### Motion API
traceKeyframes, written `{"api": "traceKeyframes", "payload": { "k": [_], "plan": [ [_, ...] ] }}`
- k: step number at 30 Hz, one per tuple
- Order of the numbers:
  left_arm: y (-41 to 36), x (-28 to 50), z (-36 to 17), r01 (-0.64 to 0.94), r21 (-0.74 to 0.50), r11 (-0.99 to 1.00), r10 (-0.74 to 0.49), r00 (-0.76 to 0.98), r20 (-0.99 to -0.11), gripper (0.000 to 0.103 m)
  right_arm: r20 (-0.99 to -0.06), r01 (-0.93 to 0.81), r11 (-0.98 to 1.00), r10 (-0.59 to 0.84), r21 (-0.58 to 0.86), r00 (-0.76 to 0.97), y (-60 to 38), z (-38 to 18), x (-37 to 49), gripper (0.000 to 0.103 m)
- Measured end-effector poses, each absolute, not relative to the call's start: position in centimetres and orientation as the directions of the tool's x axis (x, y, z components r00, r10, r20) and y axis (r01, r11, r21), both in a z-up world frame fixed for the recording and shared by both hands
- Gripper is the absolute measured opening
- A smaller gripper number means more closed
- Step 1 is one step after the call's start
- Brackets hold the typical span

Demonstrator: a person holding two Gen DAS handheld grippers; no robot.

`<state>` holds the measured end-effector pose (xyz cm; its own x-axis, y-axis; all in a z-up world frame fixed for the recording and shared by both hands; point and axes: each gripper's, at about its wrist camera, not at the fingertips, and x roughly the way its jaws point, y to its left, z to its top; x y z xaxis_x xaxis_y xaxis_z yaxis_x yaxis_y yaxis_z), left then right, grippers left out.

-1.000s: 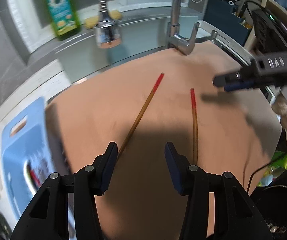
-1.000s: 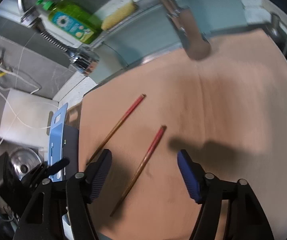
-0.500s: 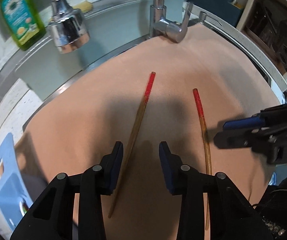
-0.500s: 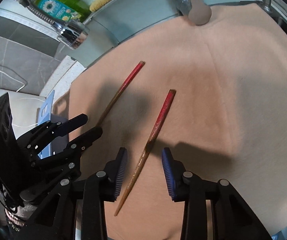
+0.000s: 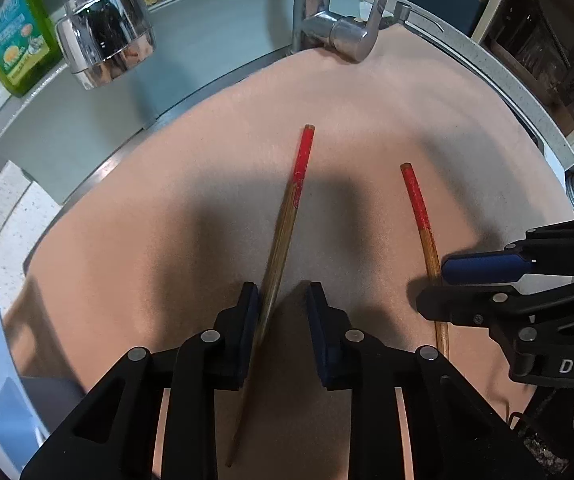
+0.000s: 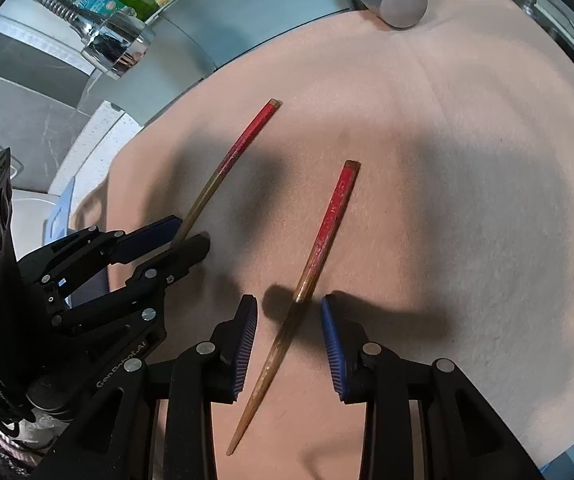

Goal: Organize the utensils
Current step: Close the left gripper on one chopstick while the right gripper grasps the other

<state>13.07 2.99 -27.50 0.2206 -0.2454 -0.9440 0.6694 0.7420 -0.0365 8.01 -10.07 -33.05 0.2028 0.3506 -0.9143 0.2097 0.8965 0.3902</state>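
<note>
Left wrist view, setting: A peach cloth (image 5: 207, 208) covers the tabletop beside a steel sink (image 5: 87, 128), with a chrome spray head (image 5: 105, 36), a tap (image 5: 335, 28) and a green soap bottle (image 5: 11, 40) behind it.
Left wrist view, my left gripper (image 5: 281, 312): I point it steeply down at the cloth, its jaws closing and now narrow. The left chopstick (image 5: 287, 216) runs up between them, its shaft against the left pad and clear of the right one, so nothing is clamped.
Left wrist view, left chopstick: It lies on the cloth, red end toward the tap, thin tip toward me.
Left wrist view, my right gripper (image 5: 439, 284): It reaches in from the right edge, jaws straddling the right chopstick (image 5: 421, 216). I cannot tell contact from here.
Right wrist view, my right gripper (image 6: 289, 328): The jaws are partly open, blue pads either side of the right chopstick (image 6: 323, 248) with a gap on both sides; nothing is gripped.
Right wrist view, right chopstick: It rests slantwise on the cloth (image 6: 447, 160), red end away from me, tip near the lower frame.
Right wrist view, my left gripper (image 6: 191, 236): At left, its narrow jaws sit around the shaft of the left chopstick (image 6: 239, 152).
Right wrist view, spacing: The two chopsticks lie apart, not touching.
</note>
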Motion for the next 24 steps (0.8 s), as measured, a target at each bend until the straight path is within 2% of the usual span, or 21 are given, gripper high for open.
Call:
{"api": "traceKeyframes", "payload": {
  "k": [5,7,15,24],
  "plan": [
    [3.4,13.0,-27.6,0.665,-0.056,0.744,-0.259,0.210,-0.943,0.017,-0.929,0.202,0.915,0.311,0.350,0.202,-9.9,-33.2,8.6,0.015],
    [3.7,12.9,-27.6,0.663,-0.064,0.746,-0.265,0.208,-0.942,0.015,-0.929,0.198,0.916,0.311,0.349,0.199,-10.0,-33.3,8.9,0.012],
    [5.2,11.8,-27.6,0.640,-0.080,0.764,-0.266,0.199,-0.943,0.012,-0.932,0.153,0.931,0.298,0.331,0.205,-10.1,-33.0,9.5,0.011],
    [5.7,10.2,-27.5,0.587,-0.067,0.807,-0.251,0.237,-0.939,0.012,-0.921,0.178,0.912,0.332,0.369,0.204,-11.2,-33.3,10.6,0.009]
  ]
}}
